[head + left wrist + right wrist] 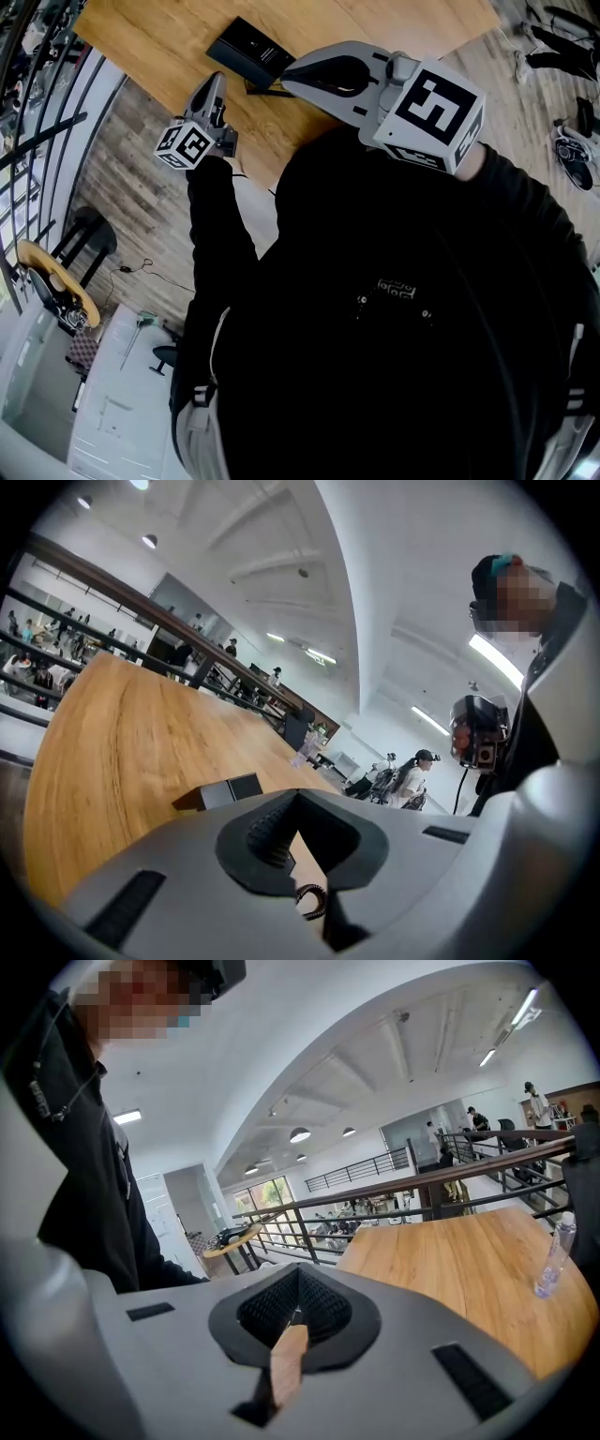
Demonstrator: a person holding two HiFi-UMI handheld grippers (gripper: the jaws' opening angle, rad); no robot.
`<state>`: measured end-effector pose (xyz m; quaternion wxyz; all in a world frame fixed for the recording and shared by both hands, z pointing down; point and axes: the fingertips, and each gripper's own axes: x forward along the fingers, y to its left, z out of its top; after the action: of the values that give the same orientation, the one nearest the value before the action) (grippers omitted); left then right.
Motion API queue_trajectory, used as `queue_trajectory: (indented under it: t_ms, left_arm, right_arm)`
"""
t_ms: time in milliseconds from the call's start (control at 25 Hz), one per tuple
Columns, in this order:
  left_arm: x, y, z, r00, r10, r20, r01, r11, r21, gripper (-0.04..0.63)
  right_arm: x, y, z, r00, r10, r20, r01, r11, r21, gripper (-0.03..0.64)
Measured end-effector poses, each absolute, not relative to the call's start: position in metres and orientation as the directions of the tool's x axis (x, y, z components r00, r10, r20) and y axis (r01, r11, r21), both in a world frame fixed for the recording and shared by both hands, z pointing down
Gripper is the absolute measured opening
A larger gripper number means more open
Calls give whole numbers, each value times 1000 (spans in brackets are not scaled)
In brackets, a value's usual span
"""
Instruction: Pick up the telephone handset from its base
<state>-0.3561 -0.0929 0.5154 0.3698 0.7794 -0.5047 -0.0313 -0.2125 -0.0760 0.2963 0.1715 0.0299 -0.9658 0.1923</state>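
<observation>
The black telephone (249,49) lies on the wooden table (169,37), its handset not distinguishable from the base. In the left gripper view the telephone (221,792) sits just beyond the jaws, and a bit of coiled cord (312,902) shows through the gap below them. My left gripper (217,82) hovers at the table's near edge, left of the telephone, shut and empty. My right gripper (289,79) points at the telephone's near end from the right, jaws together with nothing in them. Both sets of jaws, left gripper (298,794) and right gripper (298,1271), frame only bare wood.
A clear water bottle (555,1255) stands on the table at the right. A railing (412,1194) runs behind the table. Left of the table edge lie plank floor, a dark stool (89,234) and a round table (56,281). Shoes (572,150) lie at the right.
</observation>
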Motion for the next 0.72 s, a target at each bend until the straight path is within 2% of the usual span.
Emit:
queue_trajectory:
  t_ms: [480,720]
  left_arm:
    - [-348,-92,554,580,-773,255,-638,-237,732,6]
    - [-350,-95,565,607,-753,255,-621,-249,743,6]
  right_arm:
    - [-207,-63,296,-938,64,341,-80,916,-392,15]
    - [-204,-64,300,-935,65,350,-91,907,-411,15]
